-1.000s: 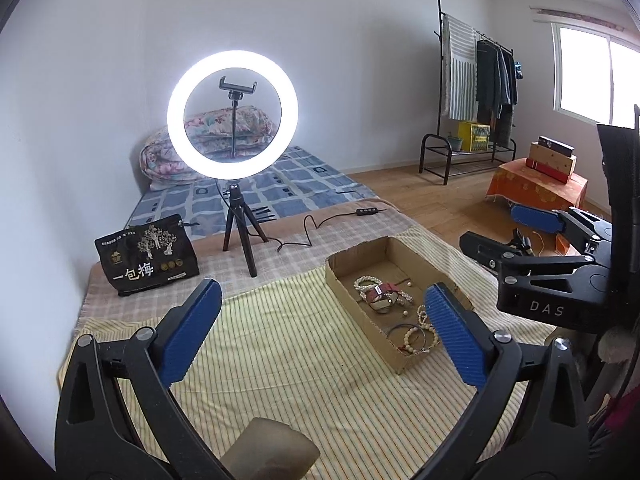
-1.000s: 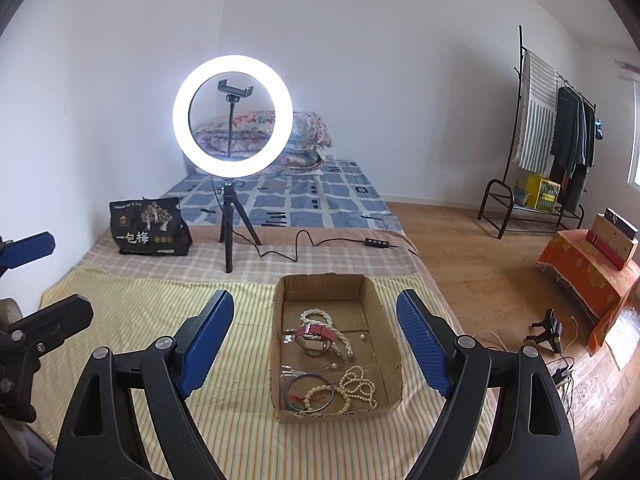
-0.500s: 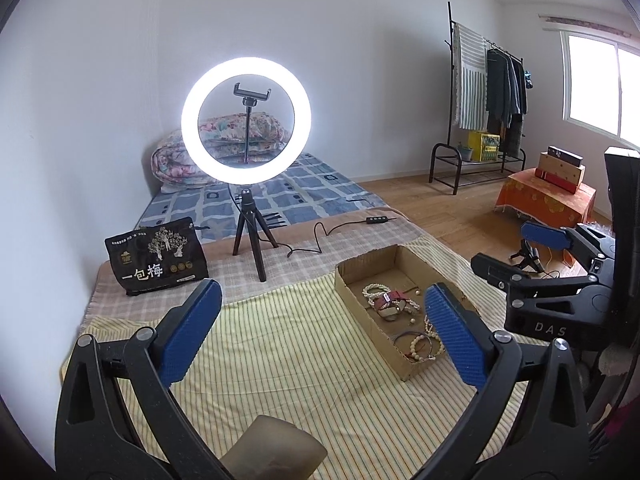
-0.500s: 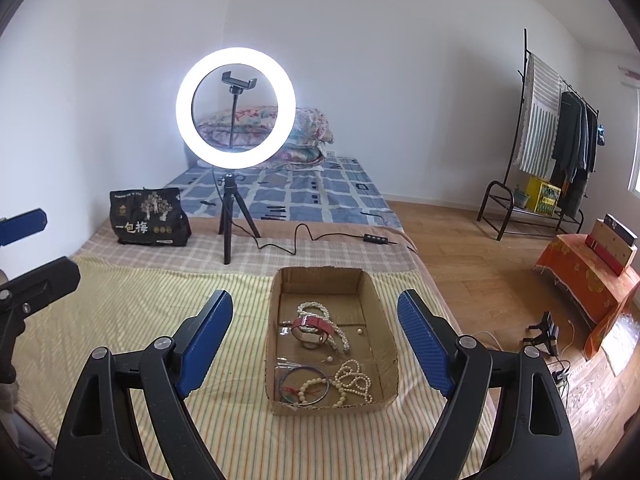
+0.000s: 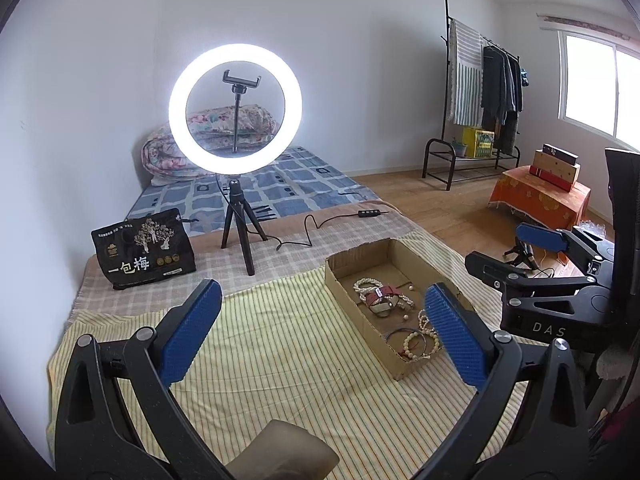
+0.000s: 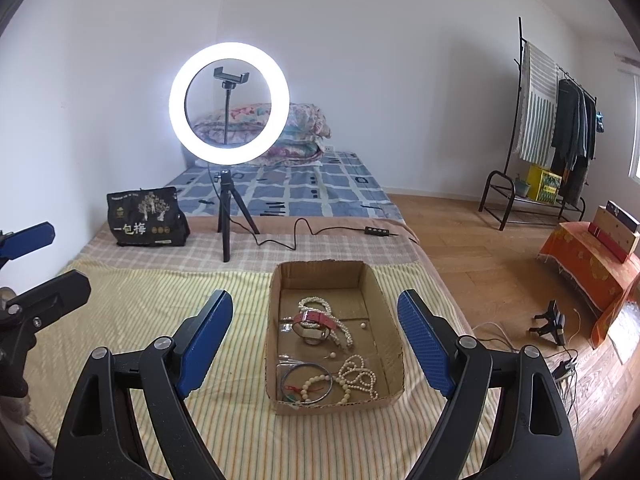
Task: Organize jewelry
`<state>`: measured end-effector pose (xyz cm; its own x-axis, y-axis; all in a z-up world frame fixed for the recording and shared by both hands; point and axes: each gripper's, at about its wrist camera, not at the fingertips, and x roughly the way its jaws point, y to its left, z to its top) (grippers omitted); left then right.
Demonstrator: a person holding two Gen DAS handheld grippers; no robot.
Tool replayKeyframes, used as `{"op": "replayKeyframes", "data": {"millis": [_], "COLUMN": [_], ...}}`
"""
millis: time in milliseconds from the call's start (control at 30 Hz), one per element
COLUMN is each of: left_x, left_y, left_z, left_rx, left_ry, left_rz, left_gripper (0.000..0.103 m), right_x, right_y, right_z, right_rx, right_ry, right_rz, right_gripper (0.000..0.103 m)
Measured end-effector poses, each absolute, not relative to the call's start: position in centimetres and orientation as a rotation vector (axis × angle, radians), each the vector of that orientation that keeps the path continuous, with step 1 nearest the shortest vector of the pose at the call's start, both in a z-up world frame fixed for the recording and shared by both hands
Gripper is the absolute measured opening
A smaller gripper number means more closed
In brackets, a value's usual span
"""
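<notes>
Bright, sharp fisheye views; glaring ring light (image 5: 235, 109), curved dark corners.

We note both viewpoints have shifted over the last second. The left tool (image 5: 322, 334) has backed away and swung rightward. The right tool (image 6: 316, 338) has drawn slightly nearer the cardboard box (image 6: 276, 360), which now sits lower between its fingers.

Striped bed cover (image 6: 160, 320) — cardboard box (image 6: 276, 360), ring-light tripod (image 6: 226, 220), black bag (image 6: 146, 224).

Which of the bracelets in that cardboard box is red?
The red strap bracelet, lying mid-box across a white bead strand. The others are pale beads or a thin metal bangle.
</notes>
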<state>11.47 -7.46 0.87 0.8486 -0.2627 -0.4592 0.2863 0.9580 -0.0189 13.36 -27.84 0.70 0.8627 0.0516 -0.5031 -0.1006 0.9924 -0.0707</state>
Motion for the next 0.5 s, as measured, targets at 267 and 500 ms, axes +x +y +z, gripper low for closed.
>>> {"op": "replayKeyframes", "data": {"millis": [267,500], "left_x": [11.5,11.5], "left_y": [-7.9,-8.0], "left_z": [0.8,0.9], "left_rx": [0.046,0.045], "left_ry": [0.474,0.474], "left_rz": [-0.303,-0.307], "left_gripper": [0.103,0.103], "right_x": [13.5,13.7], "right_y": [-28.5,-29.3], "right_z": [0.7,0.3], "right_rx": [-0.077,-0.052], "right_ry": [0.529,0.547], "right_rz": [0.065,0.053], "right_gripper": [0.085,0.085]}}
